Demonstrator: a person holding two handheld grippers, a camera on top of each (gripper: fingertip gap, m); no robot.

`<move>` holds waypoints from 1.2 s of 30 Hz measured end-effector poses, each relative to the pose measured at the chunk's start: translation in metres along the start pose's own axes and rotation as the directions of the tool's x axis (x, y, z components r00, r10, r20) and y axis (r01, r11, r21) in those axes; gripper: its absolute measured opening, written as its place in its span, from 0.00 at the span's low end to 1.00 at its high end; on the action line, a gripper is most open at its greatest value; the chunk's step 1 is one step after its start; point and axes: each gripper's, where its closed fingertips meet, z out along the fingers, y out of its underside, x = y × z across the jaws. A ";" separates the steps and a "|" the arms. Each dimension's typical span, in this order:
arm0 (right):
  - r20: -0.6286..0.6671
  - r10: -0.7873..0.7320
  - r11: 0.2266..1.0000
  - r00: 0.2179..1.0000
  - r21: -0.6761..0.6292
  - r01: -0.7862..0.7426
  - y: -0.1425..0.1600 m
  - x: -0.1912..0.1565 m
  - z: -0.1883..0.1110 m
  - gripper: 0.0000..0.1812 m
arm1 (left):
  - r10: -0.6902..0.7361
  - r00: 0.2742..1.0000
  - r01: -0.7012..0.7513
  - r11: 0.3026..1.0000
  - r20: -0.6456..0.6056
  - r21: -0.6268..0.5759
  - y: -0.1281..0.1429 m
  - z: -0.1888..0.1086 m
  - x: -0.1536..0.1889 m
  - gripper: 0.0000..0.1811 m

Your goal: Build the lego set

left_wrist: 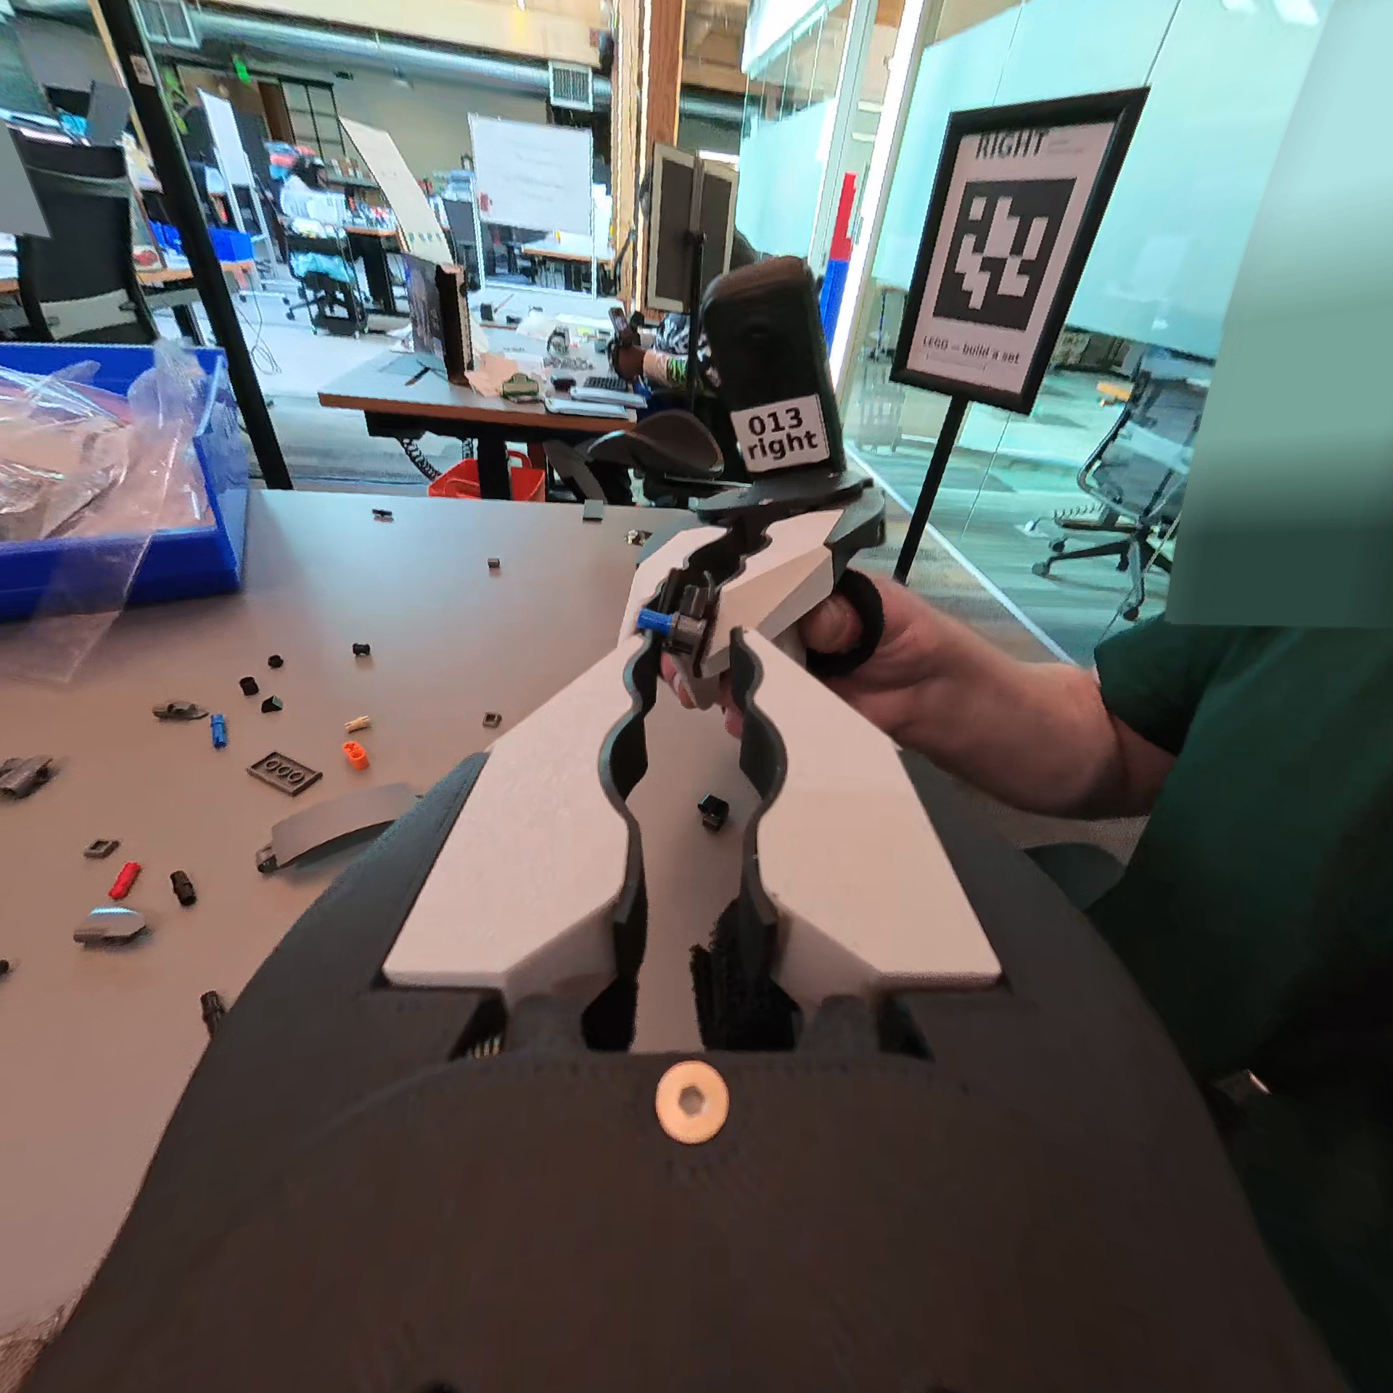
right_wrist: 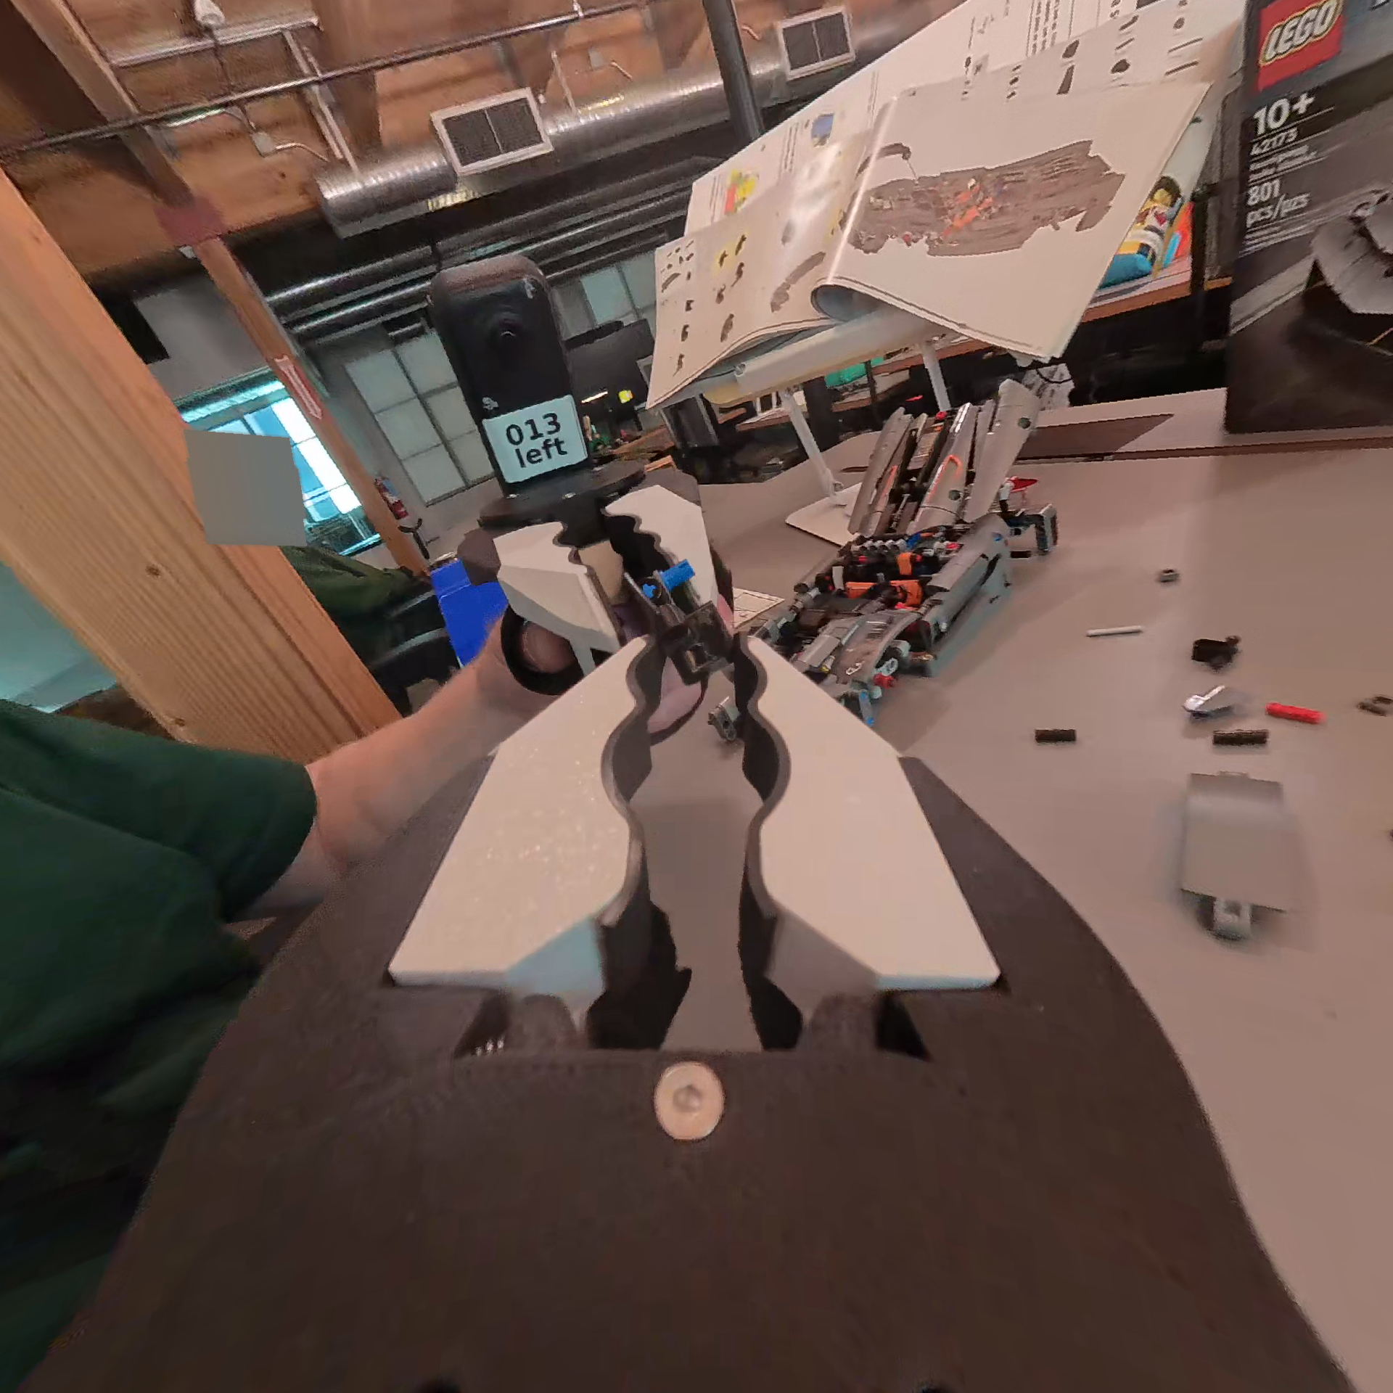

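My left gripper (left_wrist: 691, 644) and my right gripper (right_wrist: 691, 648) meet tip to tip above the grey table (left_wrist: 452, 603). Between them is a small dark Lego piece (left_wrist: 690, 629) with a blue pin (left_wrist: 652, 622) sticking out. In the left wrist view the right gripper (left_wrist: 682, 614) grips the dark piece. In the right wrist view the dark piece (right_wrist: 693, 641) sits between my right fingertips, and its blue pin (right_wrist: 675, 577) sits in the left gripper (right_wrist: 663, 610). Both pairs of fingers are closed narrowly on it. The part-built grey car model (right_wrist: 904, 580) lies behind.
An open instruction booklet (right_wrist: 942, 226) rests on a stand beside the set's box (right_wrist: 1311, 226). Loose parts lie around: a dark plate (left_wrist: 284, 773), an orange piece (left_wrist: 356, 755), a curved grey panel (left_wrist: 339, 825), a flat grey panel (right_wrist: 1232, 844) and a red pin (right_wrist: 1293, 712). A blue bin (left_wrist: 218, 543) holds plastic bags. My left and right fingertips are right by each other.
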 end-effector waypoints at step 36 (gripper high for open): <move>-0.059 -0.149 0.989 0.987 -0.013 0.148 -0.015 0.000 0.002 0.06 | -0.138 0.989 0.145 0.975 -0.052 0.166 -0.013 -0.025 -0.009 0.03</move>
